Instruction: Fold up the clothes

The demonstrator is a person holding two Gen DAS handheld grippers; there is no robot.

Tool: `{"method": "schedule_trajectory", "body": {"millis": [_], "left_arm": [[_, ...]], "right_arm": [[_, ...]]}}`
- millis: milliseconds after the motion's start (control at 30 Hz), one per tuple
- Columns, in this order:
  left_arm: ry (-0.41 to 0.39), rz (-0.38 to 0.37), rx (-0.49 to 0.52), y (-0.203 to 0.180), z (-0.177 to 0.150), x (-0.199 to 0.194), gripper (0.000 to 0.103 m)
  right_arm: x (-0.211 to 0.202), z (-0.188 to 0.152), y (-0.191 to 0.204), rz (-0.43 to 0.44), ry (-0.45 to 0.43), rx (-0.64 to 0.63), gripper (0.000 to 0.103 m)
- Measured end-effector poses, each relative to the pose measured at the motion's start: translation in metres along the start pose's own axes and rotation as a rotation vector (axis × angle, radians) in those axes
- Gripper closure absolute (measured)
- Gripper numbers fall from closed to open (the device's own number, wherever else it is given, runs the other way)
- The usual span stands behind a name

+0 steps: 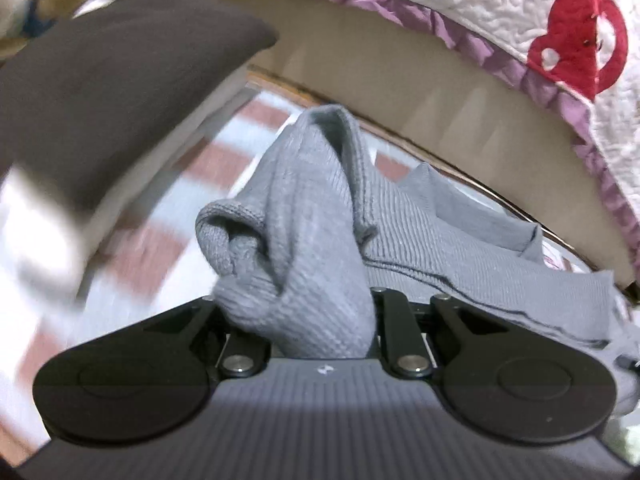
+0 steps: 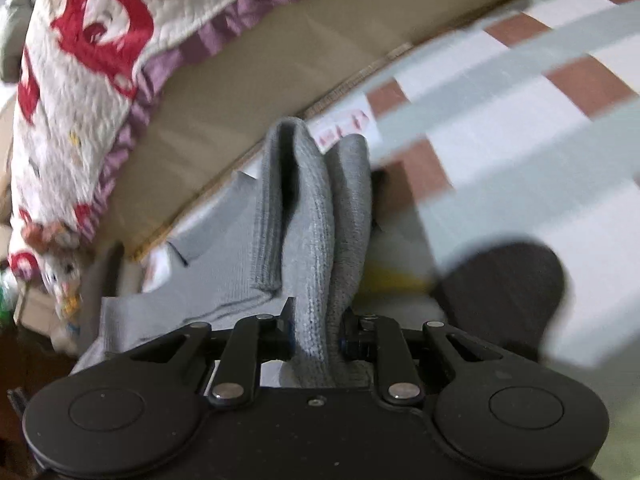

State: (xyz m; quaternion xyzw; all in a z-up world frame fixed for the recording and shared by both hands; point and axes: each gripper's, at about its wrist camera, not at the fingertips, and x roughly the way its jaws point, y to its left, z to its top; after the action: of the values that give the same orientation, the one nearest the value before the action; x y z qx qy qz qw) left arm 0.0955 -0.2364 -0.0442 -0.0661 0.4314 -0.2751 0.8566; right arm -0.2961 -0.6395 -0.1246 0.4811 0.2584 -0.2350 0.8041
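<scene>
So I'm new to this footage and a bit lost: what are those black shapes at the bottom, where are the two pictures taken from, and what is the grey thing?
Each picture comes from a small wide-angle camera mounted on a hand-held gripper, looking forward along its two fingers. The black discs and bars at the bottom are the gripper's own body. One picture is from the left gripper, the other from the right gripper. Both are clamped on bunched parts of the same grey knitted garment, whose far part rests on a checked bed sheet. A quilt with red patches and a purple frill lies behind, and a dark cushion is at the side. The blur suggests that the grippers are moving.
</scene>
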Motion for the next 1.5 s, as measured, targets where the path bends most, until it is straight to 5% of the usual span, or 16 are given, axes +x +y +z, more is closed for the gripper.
{"method": "schedule_trajectory", "body": {"millis": [100,233,367,467,667,733,833,967,1167,1233,1267,1300,1333,1367,1400,1500], "left_arm": [[0.048,0.029,-0.076,0.011,-0.022,-0.014,0.087],[0.010,0.057,0.051,-0.004,-0.015,-0.030,0.086],[0.102,0.125,0.008,0.006,-0.020,-0.019,0.076],[0.145,0.168,-0.039,0.020,-0.024,-0.017,0.069],[0.011,0.155,-0.042,0.023,-0.011,-0.048,0.066],[-0.073,0.186,0.035,0.012,-0.009,-0.061,0.057],[-0.115,0.075,0.039,0.006,-0.004,-0.064,0.056],[-0.016,-0.065,0.011,0.001,-0.008,-0.030,0.049],[0.041,-0.008,0.071,-0.010,-0.014,0.022,0.042],[0.047,-0.018,0.053,-0.006,-0.014,0.033,0.041],[0.051,-0.039,0.044,-0.005,-0.013,0.038,0.048],[0.064,-0.065,0.057,-0.005,-0.010,0.044,0.082],[0.080,-0.091,0.075,-0.007,-0.006,0.050,0.095],[0.065,-0.096,0.111,-0.012,0.000,0.052,0.095],[0.044,-0.096,0.151,-0.018,0.007,0.054,0.095],[-0.063,-0.122,0.202,-0.034,0.038,0.050,0.095]], "right_arm": [[-0.021,-0.024,-0.011,-0.023,0.039,-0.005,0.082],[-0.035,-0.025,0.001,0.002,0.028,-0.063,0.082],[-0.021,-0.026,0.010,-0.161,0.038,-0.223,0.081],[-0.012,-0.037,0.014,-0.294,0.046,-0.336,0.069],[-0.031,-0.034,0.048,-0.432,-0.092,-0.568,0.062],[-0.028,-0.032,0.054,-0.356,-0.086,-0.562,0.061],[-0.023,-0.029,0.062,-0.242,-0.076,-0.552,0.058],[0.001,-0.026,0.062,-0.155,-0.028,-0.482,0.053],[0.025,-0.031,0.045,-0.101,0.021,-0.364,0.048],[0.032,-0.031,0.040,-0.071,0.032,-0.344,0.039],[0.039,-0.029,0.039,-0.052,0.047,-0.344,0.038],[0.047,-0.027,0.038,-0.036,0.058,-0.356,0.038],[0.053,-0.025,0.039,-0.024,0.052,-0.375,0.046],[0.057,-0.019,0.042,-0.007,0.045,-0.391,0.058],[0.061,-0.013,0.045,0.010,0.038,-0.407,0.087],[0.065,0.014,0.059,0.060,-0.024,-0.418,0.086]]}}
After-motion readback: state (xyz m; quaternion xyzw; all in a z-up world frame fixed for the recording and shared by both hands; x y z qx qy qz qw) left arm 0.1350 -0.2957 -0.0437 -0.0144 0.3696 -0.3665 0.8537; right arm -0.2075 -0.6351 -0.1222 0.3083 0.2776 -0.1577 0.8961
